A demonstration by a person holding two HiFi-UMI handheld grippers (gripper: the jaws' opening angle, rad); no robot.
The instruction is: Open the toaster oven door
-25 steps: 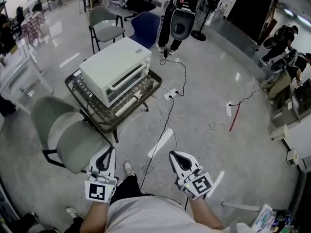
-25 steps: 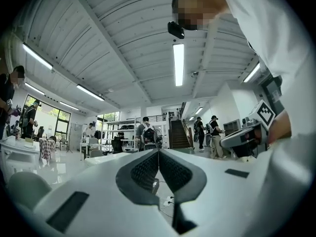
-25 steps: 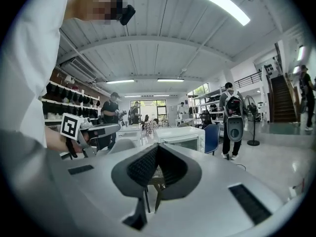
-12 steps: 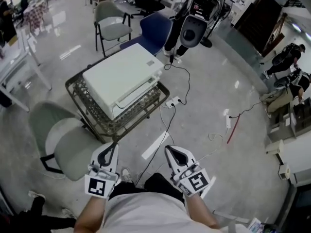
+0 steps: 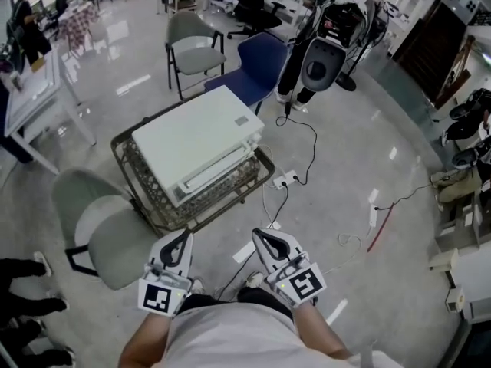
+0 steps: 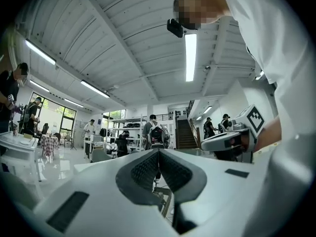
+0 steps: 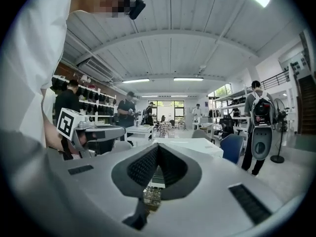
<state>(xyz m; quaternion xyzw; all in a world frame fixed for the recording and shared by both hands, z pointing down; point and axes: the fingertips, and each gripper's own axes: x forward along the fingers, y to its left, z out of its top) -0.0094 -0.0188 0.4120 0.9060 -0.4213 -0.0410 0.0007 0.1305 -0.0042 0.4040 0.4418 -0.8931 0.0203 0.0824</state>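
Oven door point(image 5: 219, 167), shut, shows plainly in head view; gripper views show left claw point(image 6: 158, 152) and right claw point(image 7: 158, 148) pressed together, empty.

No word, brand name or number is legible in any view. The marker cubes point(image 5: 156, 298) on the left gripper point(image 5: 182, 238) and the right gripper point(image 5: 258, 236) bear only black-and-white square code patterns, without lettering. A small grey label point(image 5: 242, 121) near the right corner of the top of the toaster oven point(image 5: 196, 140) is too small to read.
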